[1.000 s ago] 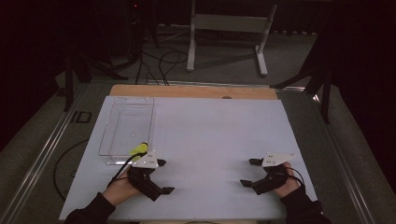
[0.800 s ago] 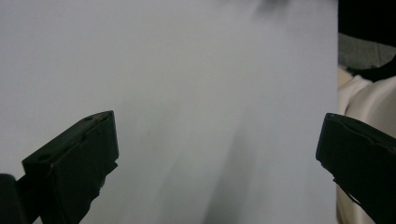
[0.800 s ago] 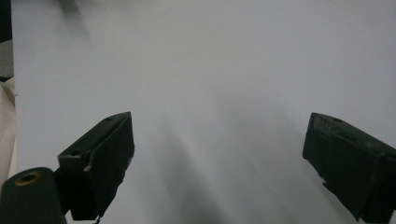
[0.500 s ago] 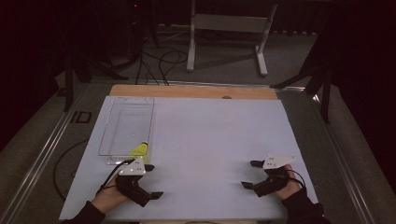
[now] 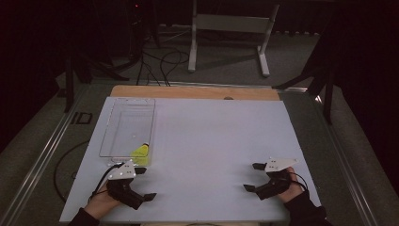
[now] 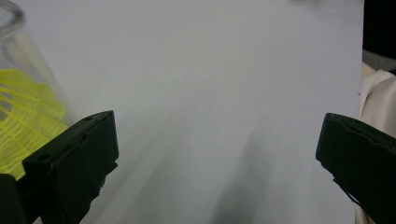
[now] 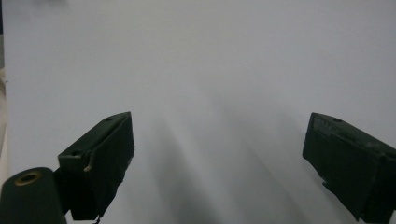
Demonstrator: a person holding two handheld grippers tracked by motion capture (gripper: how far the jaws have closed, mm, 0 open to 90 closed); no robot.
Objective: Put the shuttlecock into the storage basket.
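A yellow shuttlecock (image 5: pixel 140 152) lies in the near right corner of a clear plastic tray (image 5: pixel 105 137) on the white table. My left gripper (image 5: pixel 145 183) hovers just in front of that tray near the table's front edge, open, with nothing between its jaws. In the left gripper view the shuttlecock (image 6: pixel 18 126) shows through the tray wall (image 6: pixel 10 21) at the far left, beside the left gripper (image 6: pixel 219 154). My right gripper (image 5: pixel 253 177) rests at the front right, open and empty. In the right gripper view bare table lies between the spread jaws of the right gripper (image 7: pixel 219 158).
A white sheet (image 5: pixel 211 136) covers the table, with a strip of wood (image 5: pixel 197 92) at its far edge. Cables trail from both grippers. A white metal stand (image 5: pixel 226 28) and floor cables sit beyond the table.
My left gripper has drawn back toward the front edge and slightly left, away from the tray. The shuttlecock stays in the tray. The right gripper has barely moved.
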